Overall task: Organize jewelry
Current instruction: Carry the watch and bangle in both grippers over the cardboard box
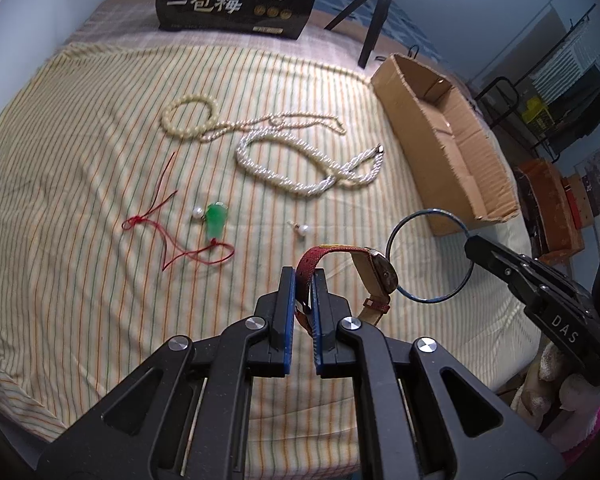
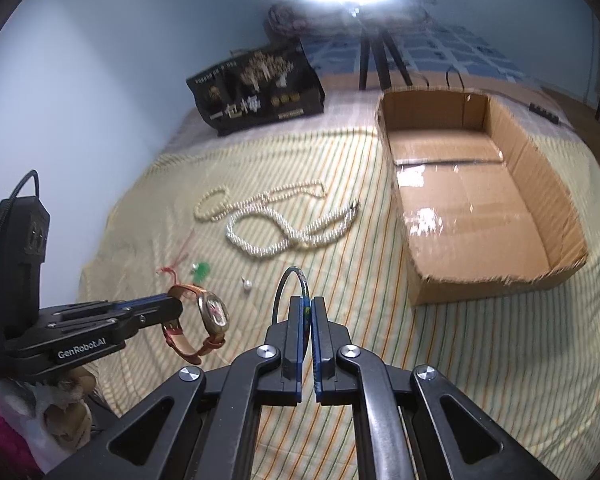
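Right wrist view shows the open brown cardboard box (image 2: 476,196) lying ahead and to the right of both grippers, its long axis running away from the camera, its floor bare. The right gripper (image 2: 307,312) is the nearer to the box and is clenched on the rim of a thin dark-blue metal bangle (image 2: 290,280), which stands up between its blue pads, clear of the striped yellow bedsheet (image 2: 360,320). Farther from the box, on its left, the left gripper (image 1: 304,280) is clamped on the red fabric strap of a tan-backed wristwatch (image 1: 382,274), which dangles off the cloth. My guess is both loads now travel rightward to the box. Left of the box, the white twisted pearl necklace (image 1: 300,168) waits on the sheet.
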